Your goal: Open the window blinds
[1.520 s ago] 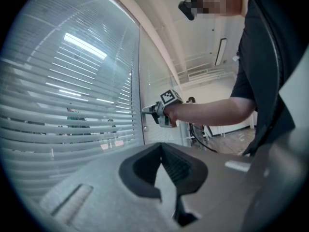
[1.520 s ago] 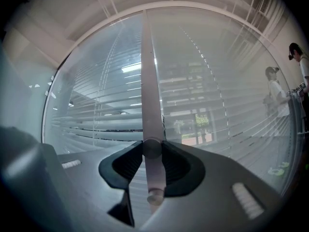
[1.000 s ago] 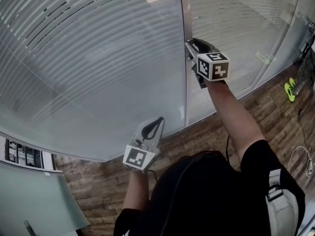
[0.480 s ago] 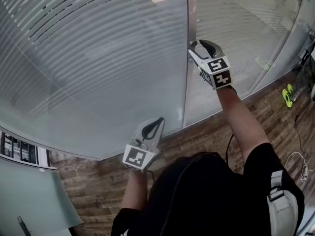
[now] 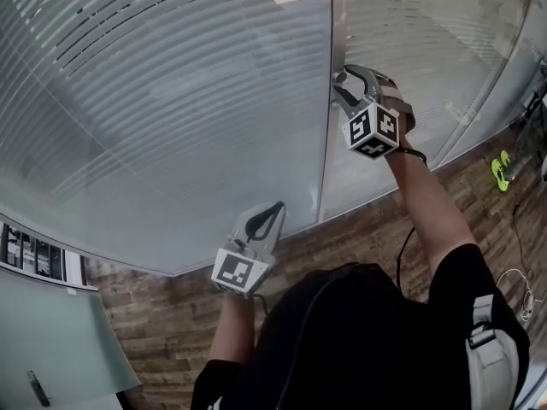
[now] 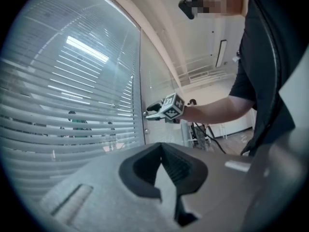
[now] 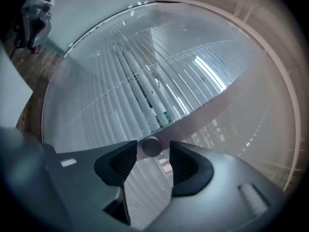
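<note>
Grey slatted blinds (image 5: 171, 101) hang behind glass panes, with a vertical frame (image 5: 329, 143) between two panes. A small round knob (image 7: 152, 145) sticks out of that frame. My right gripper (image 5: 342, 82) is raised to the frame, its jaws on either side of the knob. They have opened wide and just closed a little, and a gap still shows beside the knob. In the right gripper view that gripper (image 7: 153, 149) points at the knob. My left gripper (image 5: 275, 208) hangs low near the glass, shut and empty, and it shows the same in its own view (image 6: 161, 146).
Wood-pattern floor (image 5: 367, 229) runs along the foot of the glass. A yellow-green object (image 5: 502, 165) and a white cable (image 5: 517, 280) lie on the floor at the right. A pale cabinet top (image 5: 51, 340) stands at the lower left.
My right gripper has rolled about its own axis at the knob, so its marker cube shows other faces. Its jaws stand wider than a second ago. The left gripper has not moved.
</note>
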The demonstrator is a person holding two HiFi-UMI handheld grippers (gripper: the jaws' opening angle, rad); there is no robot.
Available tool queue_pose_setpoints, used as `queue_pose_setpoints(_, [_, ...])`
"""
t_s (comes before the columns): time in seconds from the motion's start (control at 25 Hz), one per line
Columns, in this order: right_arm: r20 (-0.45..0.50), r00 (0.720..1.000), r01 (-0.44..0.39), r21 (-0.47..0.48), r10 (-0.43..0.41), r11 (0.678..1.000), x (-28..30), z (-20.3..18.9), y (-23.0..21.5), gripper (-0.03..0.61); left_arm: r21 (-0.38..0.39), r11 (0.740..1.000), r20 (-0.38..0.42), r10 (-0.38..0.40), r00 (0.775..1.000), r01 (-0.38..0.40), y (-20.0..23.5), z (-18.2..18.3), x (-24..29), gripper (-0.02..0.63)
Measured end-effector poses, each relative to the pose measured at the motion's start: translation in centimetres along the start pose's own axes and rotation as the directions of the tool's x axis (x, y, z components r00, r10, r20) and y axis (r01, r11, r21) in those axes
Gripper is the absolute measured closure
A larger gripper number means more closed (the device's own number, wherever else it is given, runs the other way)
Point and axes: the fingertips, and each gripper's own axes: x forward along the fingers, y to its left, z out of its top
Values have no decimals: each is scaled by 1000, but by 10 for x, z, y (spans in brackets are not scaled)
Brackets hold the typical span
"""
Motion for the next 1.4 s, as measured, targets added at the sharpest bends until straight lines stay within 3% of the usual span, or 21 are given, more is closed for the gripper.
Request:
queue_pose_setpoints(0.4, [-31, 999, -13, -178, 8, 984, 7, -2, 7, 397, -4, 1000, -13, -2, 1000, 2, -2, 2, -4, 609])
queue_pose_setpoints(0.56, [-36, 999, -10, -198, 3, 980, 10, 0, 5, 448, -3, 1000, -5, 14, 1000, -14, 4, -5, -7, 609])
queue_pose_setpoints(0.8, [-33, 999, -8, -191, 2, 982, 9, -1, 5, 451, 9, 1000, -2, 17, 1000, -17, 5, -3, -8, 609])
queue_pose_setpoints(0.96, [-18, 1000, -10, -99, 8, 995, 8, 1, 2, 451, -8, 1000, -24, 10, 1000, -11, 2, -2, -8, 609])
queue_pose_setpoints(1.12, [2, 1000, -23, 53, 22, 998, 8, -2, 0, 451, 0, 1000, -13, 15, 1000, -15, 5, -9, -8, 609])
queue_pose_setpoints(1.4, [53, 998, -58, 332, 43, 941, 8, -5, -4, 451, -2, 1000, -32, 2, 999, -2, 2, -11, -5, 609])
